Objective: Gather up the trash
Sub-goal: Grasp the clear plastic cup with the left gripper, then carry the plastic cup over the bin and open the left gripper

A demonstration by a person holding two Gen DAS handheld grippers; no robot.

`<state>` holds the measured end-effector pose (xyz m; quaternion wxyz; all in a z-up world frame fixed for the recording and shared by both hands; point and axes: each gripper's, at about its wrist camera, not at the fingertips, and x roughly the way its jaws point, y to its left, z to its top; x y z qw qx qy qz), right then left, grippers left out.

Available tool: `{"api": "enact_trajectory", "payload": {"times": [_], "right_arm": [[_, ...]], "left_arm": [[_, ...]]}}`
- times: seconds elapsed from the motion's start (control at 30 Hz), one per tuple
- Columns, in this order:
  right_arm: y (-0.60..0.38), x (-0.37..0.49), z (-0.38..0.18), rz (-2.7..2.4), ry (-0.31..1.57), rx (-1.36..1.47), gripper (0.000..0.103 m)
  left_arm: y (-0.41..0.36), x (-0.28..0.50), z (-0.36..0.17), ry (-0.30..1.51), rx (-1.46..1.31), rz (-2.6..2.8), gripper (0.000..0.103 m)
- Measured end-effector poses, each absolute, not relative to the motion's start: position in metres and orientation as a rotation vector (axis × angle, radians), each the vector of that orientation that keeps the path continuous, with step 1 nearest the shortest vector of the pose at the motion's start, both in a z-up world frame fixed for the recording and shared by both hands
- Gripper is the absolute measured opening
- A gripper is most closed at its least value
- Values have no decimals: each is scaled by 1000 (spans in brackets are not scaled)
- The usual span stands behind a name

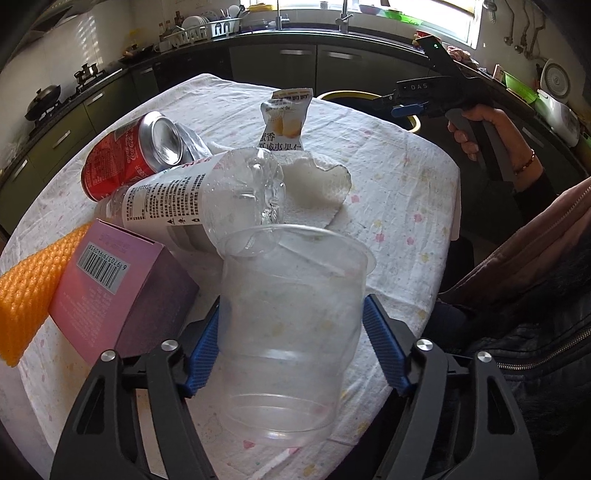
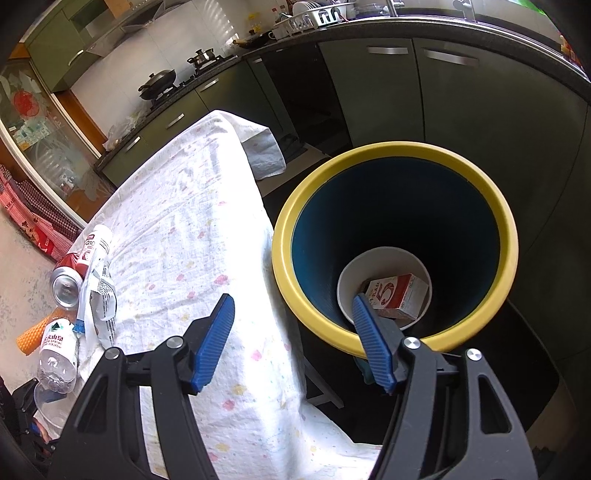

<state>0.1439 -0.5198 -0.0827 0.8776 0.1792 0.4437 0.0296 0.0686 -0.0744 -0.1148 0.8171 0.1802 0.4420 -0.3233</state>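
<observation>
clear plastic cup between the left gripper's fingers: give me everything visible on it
The clear plastic cup is thin, see-through and ridged, with a rolled rim. It looks empty and stands on the floral tablecloth, mouth tilted away from the camera. The left gripper straddles it: one blue pad touches its wall, the other sits at its edge, contact unclear. The plastic bottle lies at its rim.

A kitchen with green cabinets [image 1: 110, 96] under a dark countertop [image 1: 280, 31] that curves around the far side. A black wok on a gas stove [image 1: 42, 101] sits at the far left, a dish rack [image 1: 207, 27] and tap [image 1: 344, 16] stand in the middle, and bright daylight enters a window [image 1: 424, 11] at far right. White tiled walls [image 1: 88, 33] rise behind, and a table wears a pale floral cloth [image 1: 399, 206].
</observation>
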Motion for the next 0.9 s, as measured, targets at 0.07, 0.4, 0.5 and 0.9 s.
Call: {"api": "enact_trajectory", "payload": {"times": [0.07, 0.4, 0.5, 0.9], "right_arm": [[-520, 144, -83, 62, 926, 374, 63], [-517, 143, -86, 73, 928, 373, 63], [-518, 140, -86, 74, 923, 376, 63], [-552, 121, -79, 18, 853, 420, 63]], "left_arm": [[-72, 70, -113, 946, 361, -685, 65], [-74, 60, -93, 908, 331, -655, 63], [-80, 57, -82, 887, 315, -653, 63], [-156, 88, -28, 791, 203, -813, 63]]}}
